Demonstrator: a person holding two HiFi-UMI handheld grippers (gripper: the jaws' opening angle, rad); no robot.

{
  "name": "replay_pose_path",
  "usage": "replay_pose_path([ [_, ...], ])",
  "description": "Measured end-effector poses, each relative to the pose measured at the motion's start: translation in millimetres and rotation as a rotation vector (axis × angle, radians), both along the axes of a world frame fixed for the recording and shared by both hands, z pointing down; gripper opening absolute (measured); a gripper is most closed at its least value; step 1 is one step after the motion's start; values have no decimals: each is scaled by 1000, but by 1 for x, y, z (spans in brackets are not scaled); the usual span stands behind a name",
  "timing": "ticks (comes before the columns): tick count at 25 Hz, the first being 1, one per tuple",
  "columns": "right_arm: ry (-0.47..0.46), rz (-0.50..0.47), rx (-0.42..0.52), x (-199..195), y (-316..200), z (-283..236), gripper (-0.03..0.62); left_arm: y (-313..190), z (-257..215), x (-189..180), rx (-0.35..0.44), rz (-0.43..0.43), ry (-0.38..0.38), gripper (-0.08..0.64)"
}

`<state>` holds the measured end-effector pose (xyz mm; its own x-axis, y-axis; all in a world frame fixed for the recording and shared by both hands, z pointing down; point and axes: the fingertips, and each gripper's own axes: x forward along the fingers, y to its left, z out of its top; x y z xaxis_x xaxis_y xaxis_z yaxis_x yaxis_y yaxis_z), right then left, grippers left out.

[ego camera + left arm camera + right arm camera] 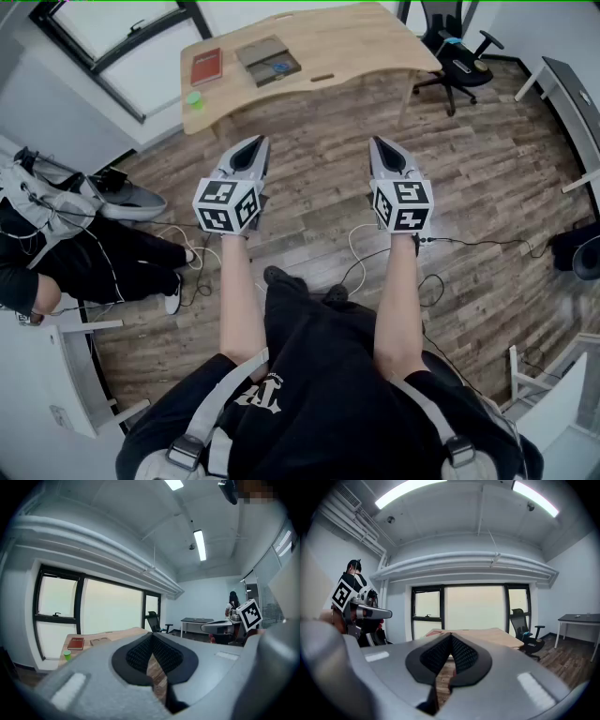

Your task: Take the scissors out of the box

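A flat brown box [269, 60] lies on the wooden table [356, 42] far ahead of me, with a small blue thing in it; I cannot make out scissors. My left gripper [252, 151] and right gripper [383, 150] are held out side by side over the floor, well short of the table. Both point roughly level toward it. Each is shut with nothing between its pads. In the left gripper view the left gripper [151, 637] has its tips together, and the box [99, 641] is small and far off. The right gripper [451, 637] likewise shows its tips together.
A red book [206, 66] and a green cup [194, 98] sit on the table's left part. An office chair [459, 58] stands at its right end. A seated person [56, 253] is at the left, cables [375, 248] lie on the wooden floor, and another desk [574, 103] is at the right.
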<state>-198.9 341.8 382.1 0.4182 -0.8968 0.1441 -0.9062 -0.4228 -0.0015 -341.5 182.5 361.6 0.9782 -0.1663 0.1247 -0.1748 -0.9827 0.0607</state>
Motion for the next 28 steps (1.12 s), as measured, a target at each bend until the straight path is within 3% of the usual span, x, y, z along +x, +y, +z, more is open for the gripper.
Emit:
replay_pose_path([
  [28,-82,26,-11,40,53,25,2,46,9,46,0,72,-35,-2],
])
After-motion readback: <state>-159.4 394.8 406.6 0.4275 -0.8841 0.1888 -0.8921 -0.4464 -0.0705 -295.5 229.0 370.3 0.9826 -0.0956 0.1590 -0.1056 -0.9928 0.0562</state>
